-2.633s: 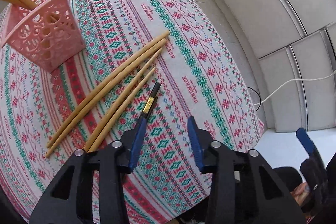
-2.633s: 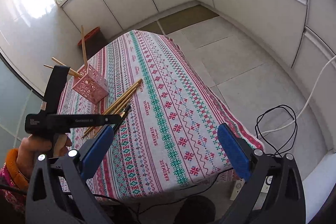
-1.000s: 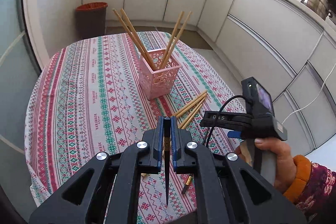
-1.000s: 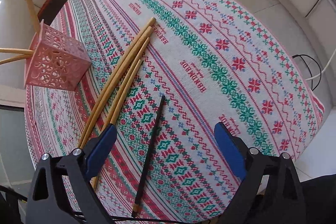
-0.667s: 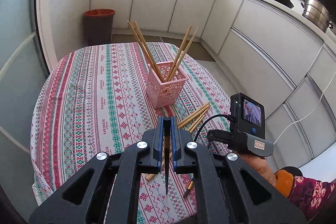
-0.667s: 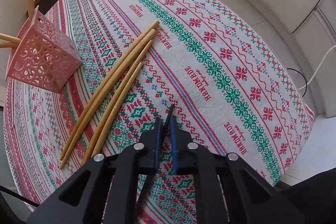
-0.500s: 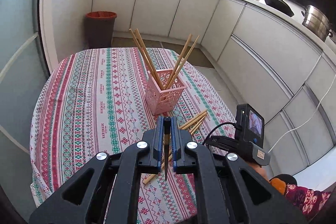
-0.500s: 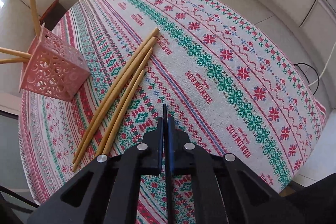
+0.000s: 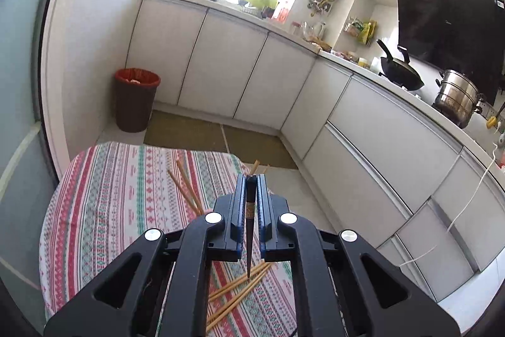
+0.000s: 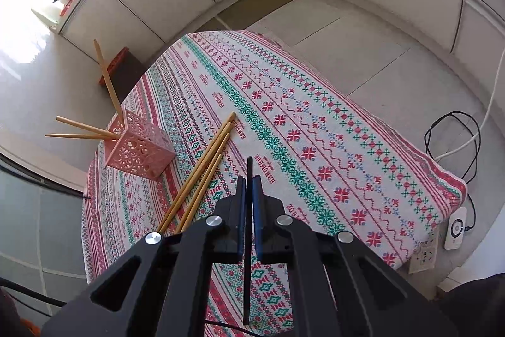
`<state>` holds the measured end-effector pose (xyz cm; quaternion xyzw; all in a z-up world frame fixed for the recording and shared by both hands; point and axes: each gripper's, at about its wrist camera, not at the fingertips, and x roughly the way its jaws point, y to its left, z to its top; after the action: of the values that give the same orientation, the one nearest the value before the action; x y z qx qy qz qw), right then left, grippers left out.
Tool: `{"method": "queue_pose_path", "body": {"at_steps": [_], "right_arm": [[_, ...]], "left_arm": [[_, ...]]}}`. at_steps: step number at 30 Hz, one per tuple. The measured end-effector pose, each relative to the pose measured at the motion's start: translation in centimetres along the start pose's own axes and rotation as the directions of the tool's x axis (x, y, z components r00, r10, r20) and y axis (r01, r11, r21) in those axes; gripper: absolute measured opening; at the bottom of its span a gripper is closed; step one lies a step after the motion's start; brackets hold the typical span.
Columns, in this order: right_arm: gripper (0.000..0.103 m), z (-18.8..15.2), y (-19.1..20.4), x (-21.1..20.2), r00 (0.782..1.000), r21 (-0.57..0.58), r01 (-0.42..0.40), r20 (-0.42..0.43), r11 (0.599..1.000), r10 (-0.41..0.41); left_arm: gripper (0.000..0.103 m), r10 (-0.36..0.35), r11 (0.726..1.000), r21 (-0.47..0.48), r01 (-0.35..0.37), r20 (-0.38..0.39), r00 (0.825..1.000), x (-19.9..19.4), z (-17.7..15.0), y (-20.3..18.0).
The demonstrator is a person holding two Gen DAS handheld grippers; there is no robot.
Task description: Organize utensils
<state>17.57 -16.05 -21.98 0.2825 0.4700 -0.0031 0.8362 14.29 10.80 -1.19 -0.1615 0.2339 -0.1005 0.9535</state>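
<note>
My left gripper (image 9: 251, 179) is shut on a black chopstick (image 9: 249, 229), which hangs between the blue pads with its thin tip pointing down. My right gripper (image 10: 249, 179) is shut on a second black chopstick (image 10: 248, 258), lifted clear of the patterned tablecloth (image 10: 315, 128). A pink lattice holder (image 10: 139, 147) with several bamboo chopsticks (image 10: 104, 78) sticking out stands at the left of the table. Loose bamboo chopsticks (image 10: 202, 169) lie on the cloth just left of my right gripper. In the left wrist view the holder itself is hidden behind the gripper; only its chopstick ends (image 9: 186, 185) show.
White kitchen cabinets (image 9: 246, 75) run along the far wall and right side. A brown bin with a red liner (image 9: 134, 98) stands on the floor beyond the table. On the floor at the table's right edge lie cables (image 10: 454, 131) and a power strip (image 10: 424, 255).
My right gripper closed on the black chopstick lying on the cloth and lifted it. The left gripper rose and tilted up with its chopstick, so the holder dropped behind its fingers.
</note>
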Motion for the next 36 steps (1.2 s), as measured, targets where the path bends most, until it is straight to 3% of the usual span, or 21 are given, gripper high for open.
{"method": "queue_pose_path", "body": {"at_steps": [7, 12, 16, 19, 21, 25, 29, 33, 36], "right_arm": [[0.004, 1.9, -0.1, -1.9, 0.996, -0.004, -0.068, 0.057, 0.998, 0.068], [0.005, 4.3, 2.0, -4.7, 0.979, -0.040, -0.142, 0.145, 0.989, 0.146], [0.005, 6.8, 5.2, -7.3, 0.948, -0.076, -0.218, 0.221, 0.973, 0.229], [0.005, 8.6, 8.1, -9.0, 0.919, -0.120, -0.265, 0.267, 0.957, 0.288], [0.005, 9.7, 9.9, -9.8, 0.902, -0.145, -0.294, 0.285, 0.945, 0.325], [0.005, 11.4, 13.3, -10.3, 0.879, -0.197, -0.316, 0.308, 0.928, 0.364], [0.005, 12.2, 16.0, -8.5, 0.890, -0.232, -0.288, 0.293, 0.929, 0.349], [0.005, 12.3, 17.4, -4.6, 0.917, -0.246, -0.254, 0.246, 0.935, 0.314], [0.012, 11.9, 17.9, -1.8, 0.939, -0.262, -0.217, 0.208, 0.940, 0.274]], "left_arm": [[0.006, 0.107, 0.992, 0.053, -0.111, 0.066, 0.992, 3.9, 2.2, -0.5], [0.007, 0.156, 0.986, 0.051, -0.156, -0.002, 0.988, 8.4, 0.7, 1.1], [0.009, 0.157, 0.988, 0.019, -0.156, -0.104, 0.982, 10.7, -1.2, 2.8], [0.024, 0.134, 0.990, -0.030, -0.138, -0.100, 0.986, 10.0, -1.9, 3.9], [0.042, 0.138, 0.987, -0.068, -0.142, -0.066, 0.988, 8.8, -2.0, 4.7], [0.046, 0.125, 0.985, -0.111, -0.129, -0.042, 0.991, 7.5, -1.6, 5.8], [0.046, 0.133, 0.985, -0.108, -0.137, -0.043, 0.990, 7.1, -1.5, 6.3], [0.049, 0.137, 0.984, -0.105, -0.143, -0.065, 0.988, 7.3, -1.6, 6.7], [0.053, 0.142, 0.984, -0.096, -0.149, -0.076, 0.987, 7.4, -1.8, 6.7]]}}
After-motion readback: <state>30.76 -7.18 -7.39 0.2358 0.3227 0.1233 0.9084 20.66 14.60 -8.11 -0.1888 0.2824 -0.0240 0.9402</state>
